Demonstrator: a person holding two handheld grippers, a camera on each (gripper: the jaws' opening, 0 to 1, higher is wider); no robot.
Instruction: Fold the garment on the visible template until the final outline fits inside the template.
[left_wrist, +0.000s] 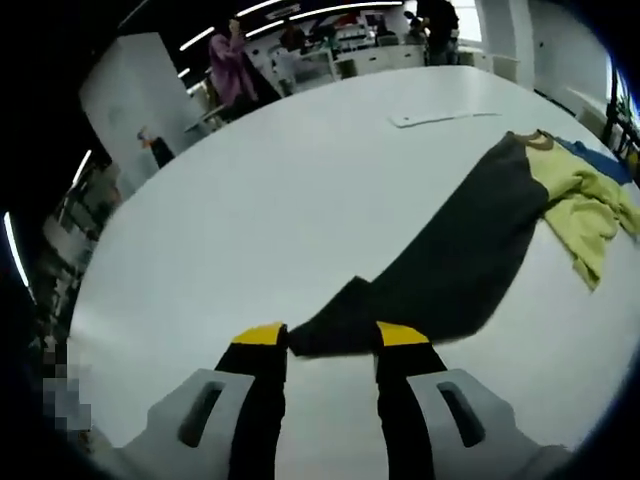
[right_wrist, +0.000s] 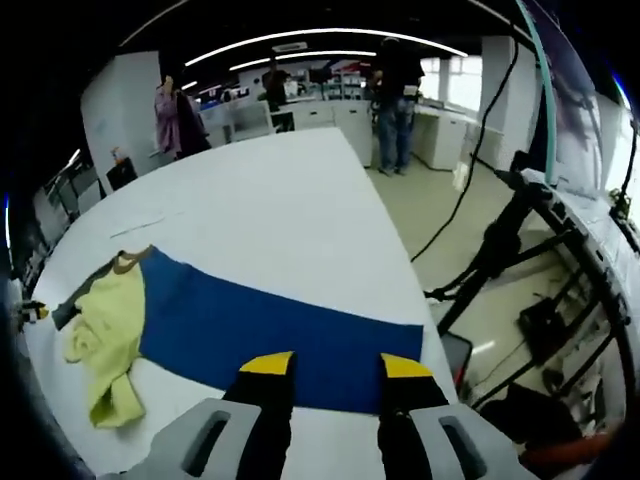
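Here, both grippers' parted jaws seemingly pinch limp garment (left_wrist: 450, 250) edges: left gripper (left_wrist: 331, 336) grey, right gripper (right_wrist: 336, 364) blue.

Soft matt cloth on a smooth, pale worktop

The worktop (left_wrist: 300, 190) looks smooth and white with a faint sheen, like laminate. The dark grey part of the garment (left_wrist: 450, 250) is matt cloth, lying in soft folds; the blue panel (right_wrist: 270, 335) is the same flat, dull fabric, and the yellow piece (right_wrist: 105, 340) is crumpled cloth with a brownish ribbed collar. A thin white sheet (left_wrist: 440, 117), like paper, lies flat farther off. The left claw (left_wrist: 330, 335) and right claw (right_wrist: 325, 365) have matt black fingers with yellow tips, set in smooth grey plastic housings. The floor (right_wrist: 430, 215) beside the worktop is smooth and slightly glossy.
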